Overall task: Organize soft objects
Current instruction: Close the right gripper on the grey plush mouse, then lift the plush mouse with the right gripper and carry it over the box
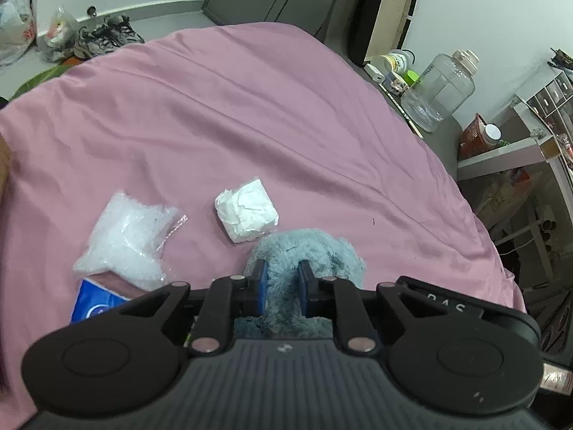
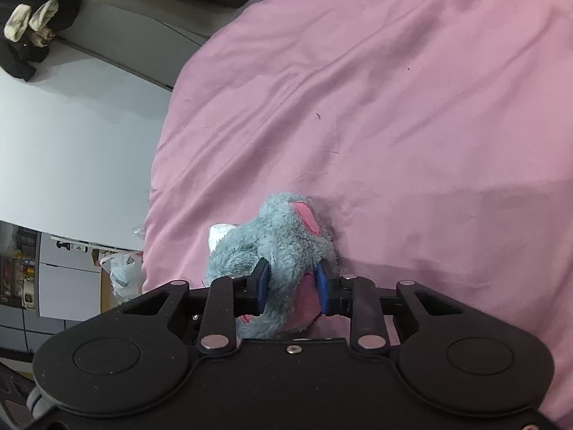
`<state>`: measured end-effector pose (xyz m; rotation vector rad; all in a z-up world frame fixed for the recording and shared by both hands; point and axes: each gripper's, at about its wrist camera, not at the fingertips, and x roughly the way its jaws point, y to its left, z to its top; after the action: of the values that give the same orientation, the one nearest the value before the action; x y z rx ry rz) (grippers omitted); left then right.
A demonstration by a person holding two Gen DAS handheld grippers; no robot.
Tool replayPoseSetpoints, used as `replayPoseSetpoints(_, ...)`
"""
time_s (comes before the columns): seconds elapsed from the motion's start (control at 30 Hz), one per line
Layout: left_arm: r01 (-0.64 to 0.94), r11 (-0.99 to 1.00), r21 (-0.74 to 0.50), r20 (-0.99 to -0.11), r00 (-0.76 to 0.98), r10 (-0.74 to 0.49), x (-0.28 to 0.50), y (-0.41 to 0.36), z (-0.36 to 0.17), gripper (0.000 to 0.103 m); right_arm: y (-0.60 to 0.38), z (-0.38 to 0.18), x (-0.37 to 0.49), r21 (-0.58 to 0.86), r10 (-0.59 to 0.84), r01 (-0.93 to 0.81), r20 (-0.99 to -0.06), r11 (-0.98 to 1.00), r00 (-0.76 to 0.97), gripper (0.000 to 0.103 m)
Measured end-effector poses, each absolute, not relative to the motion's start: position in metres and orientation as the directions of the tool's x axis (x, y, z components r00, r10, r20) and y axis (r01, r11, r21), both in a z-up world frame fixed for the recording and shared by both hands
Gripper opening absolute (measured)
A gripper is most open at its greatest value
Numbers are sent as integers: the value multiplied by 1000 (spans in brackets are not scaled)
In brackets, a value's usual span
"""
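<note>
A grey-blue plush toy [image 1: 308, 247] with a pink ear lies on the pink bedsheet [image 1: 232, 114]. My left gripper [image 1: 282, 268] is shut on one part of it. My right gripper [image 2: 293, 272] is shut on the plush toy [image 2: 283, 229] from another side. A white wrapped tissue pack [image 1: 247, 211] lies just beyond the toy in the left wrist view. A clear plastic bag of white filling [image 1: 125, 236] lies to its left, and a blue packet [image 1: 95, 304] sits below that.
A large clear water jug [image 1: 440, 89], jars and shelves stand at the right of the bed. Shoes [image 1: 104, 36] and plastic bags lie on the floor beyond it. The bed's edge and the grey floor [image 2: 71, 143] show at left in the right wrist view.
</note>
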<state>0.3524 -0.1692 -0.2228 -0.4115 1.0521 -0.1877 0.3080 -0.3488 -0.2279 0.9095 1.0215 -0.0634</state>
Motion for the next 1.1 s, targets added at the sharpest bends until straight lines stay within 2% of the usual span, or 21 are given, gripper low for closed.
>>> replayPoseSetpoints(0.4,-78,906,-416,-793,519,-319,320,-148,-172,12,-327,-178,285,635,389,295,-710,714,587,25)
replayPoseSetpoints(1.1,-78,890,-450,-724,615,-312,255,-95,-102,9,-289,-116,246,670,459,174,-651,721,605,24)
